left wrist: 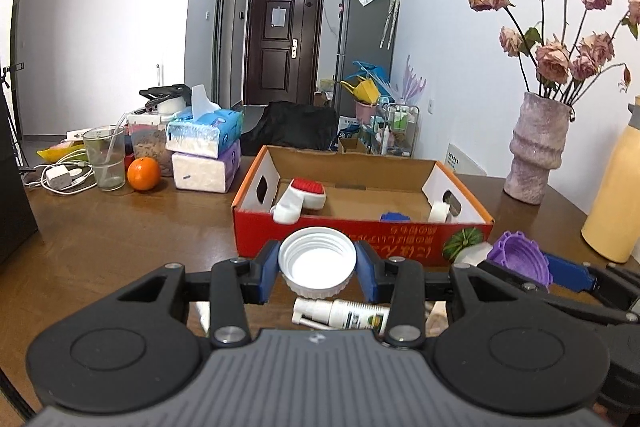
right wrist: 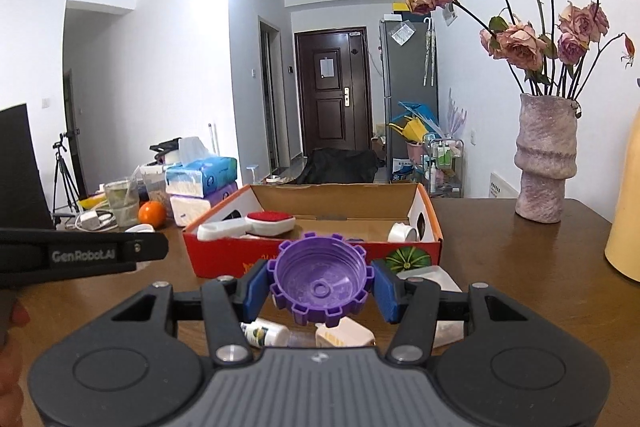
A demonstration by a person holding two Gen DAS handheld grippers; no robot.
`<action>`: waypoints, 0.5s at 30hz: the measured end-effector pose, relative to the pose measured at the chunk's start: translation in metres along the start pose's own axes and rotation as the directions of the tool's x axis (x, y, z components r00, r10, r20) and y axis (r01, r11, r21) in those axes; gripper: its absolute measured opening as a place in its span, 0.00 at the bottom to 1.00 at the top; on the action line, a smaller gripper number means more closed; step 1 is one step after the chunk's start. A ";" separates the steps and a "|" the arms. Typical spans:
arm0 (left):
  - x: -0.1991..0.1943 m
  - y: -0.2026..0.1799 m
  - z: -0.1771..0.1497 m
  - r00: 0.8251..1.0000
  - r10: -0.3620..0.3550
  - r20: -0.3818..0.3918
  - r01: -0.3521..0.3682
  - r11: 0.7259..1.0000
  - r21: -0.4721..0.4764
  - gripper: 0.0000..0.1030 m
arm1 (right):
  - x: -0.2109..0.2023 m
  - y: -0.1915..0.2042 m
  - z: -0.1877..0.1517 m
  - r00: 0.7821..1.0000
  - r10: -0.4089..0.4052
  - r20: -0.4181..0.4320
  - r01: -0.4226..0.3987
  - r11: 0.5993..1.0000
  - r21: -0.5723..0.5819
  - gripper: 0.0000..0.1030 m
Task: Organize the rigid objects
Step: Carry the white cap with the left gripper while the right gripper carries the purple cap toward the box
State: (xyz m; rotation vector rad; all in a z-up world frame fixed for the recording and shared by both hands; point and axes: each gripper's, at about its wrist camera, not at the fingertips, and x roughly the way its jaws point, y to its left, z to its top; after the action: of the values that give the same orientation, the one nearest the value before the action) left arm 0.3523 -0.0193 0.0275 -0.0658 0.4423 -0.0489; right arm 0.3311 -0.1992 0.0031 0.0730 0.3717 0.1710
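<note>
Holding a white cap (left wrist: 317, 261) between its jaws, the left gripper (left wrist: 317, 267) hangs above the desk (left wrist: 120, 227), in front of the cardboard box (left wrist: 360, 239). The right gripper (right wrist: 322, 287) is closed on a purple cap (right wrist: 320, 279) (open side up). A red brush (left wrist: 306, 193) and a tape roll (left wrist: 440, 211) lie inside the box.

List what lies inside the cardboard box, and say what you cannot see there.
Inside the box: a red-and-white brush, a white tape roll and a blue item mostly hidden by the near wall. The floor just behind that wall is covered.
</note>
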 end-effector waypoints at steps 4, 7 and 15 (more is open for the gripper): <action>0.009 -0.003 0.011 1.000 0.001 0.013 0.000 1.000 -0.013 0.40 | 0.010 -0.003 0.008 1.000 -0.004 0.002 0.004 1.000 0.009 0.52; 0.017 -0.006 0.019 1.000 0.004 0.019 -0.004 1.000 -0.017 0.40 | 0.015 -0.004 0.014 1.000 -0.009 0.013 0.009 1.000 0.012 0.52; 0.038 -0.012 0.035 0.999 0.008 0.037 -0.006 0.999 -0.046 0.40 | 0.036 -0.012 0.028 0.999 -0.030 0.031 0.029 0.999 0.037 0.52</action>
State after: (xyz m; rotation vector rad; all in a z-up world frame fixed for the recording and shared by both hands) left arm 0.4012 -0.0317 0.0437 -0.1099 0.4066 -0.0303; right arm 0.3761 -0.2056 0.0156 0.1065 0.3442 0.1336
